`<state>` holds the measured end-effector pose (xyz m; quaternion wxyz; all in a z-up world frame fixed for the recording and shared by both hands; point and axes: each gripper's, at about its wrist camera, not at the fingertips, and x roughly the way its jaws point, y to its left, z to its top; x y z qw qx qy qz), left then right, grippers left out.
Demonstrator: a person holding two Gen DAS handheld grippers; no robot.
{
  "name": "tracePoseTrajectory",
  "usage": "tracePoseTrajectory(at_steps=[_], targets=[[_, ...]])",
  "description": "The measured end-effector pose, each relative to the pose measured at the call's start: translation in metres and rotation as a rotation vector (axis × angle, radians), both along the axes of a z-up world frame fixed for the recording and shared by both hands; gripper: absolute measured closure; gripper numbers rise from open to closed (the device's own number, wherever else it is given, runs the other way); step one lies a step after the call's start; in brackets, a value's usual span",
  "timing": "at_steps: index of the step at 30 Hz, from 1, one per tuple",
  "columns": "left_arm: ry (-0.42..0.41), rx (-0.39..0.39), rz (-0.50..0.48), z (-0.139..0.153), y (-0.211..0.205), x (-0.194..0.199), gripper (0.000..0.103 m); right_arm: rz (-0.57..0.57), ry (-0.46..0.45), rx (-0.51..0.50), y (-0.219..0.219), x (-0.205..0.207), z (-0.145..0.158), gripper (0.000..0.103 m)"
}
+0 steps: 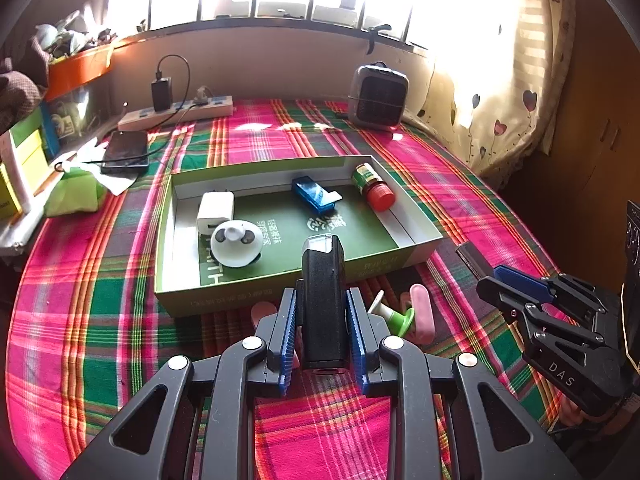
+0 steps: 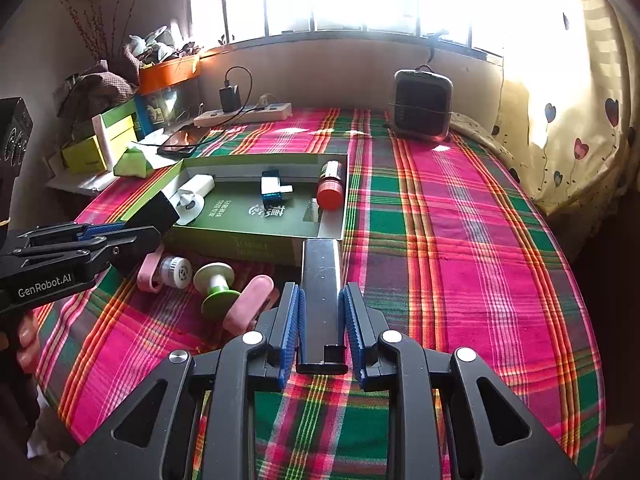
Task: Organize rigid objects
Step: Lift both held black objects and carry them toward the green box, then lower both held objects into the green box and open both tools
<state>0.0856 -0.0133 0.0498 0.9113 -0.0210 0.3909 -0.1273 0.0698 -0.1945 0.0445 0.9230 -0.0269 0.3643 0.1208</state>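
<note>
Clamped between the blue ribbed pads of the left gripper (image 1: 323,334) is a black block-shaped device (image 1: 323,300) with a clear cap, held upright just short of the green tray (image 1: 256,300); it looks stiff, smooth-sided and light, so a grip across its flat faces near the middle should hold best. Inside the tray lie a white charger (image 1: 215,212), a round panda-faced piece (image 1: 237,242), a blue box (image 1: 314,195) and a red-capped bottle (image 1: 373,186). Further right, the right gripper (image 2: 322,326) squeezes a slim dark bar (image 2: 322,296) near its lower end. Glossy and long, it would probably pivot if bumped; a hold nearer mid-length seems safer.
</note>
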Motion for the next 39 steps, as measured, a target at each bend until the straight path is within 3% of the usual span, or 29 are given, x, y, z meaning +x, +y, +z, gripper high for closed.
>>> tracePoseTrajectory(at_steps=[20,39], targets=[[0.006,-0.016,0.02,0.013,0.012,0.058,0.08,0.065,0.008,-0.015,0.021,0.05,0.01,0.079],[0.069,-0.03,0.061,0.002,0.02,0.12,0.08,0.111,0.088,-0.021,0.039,0.103,-0.002,0.079]])
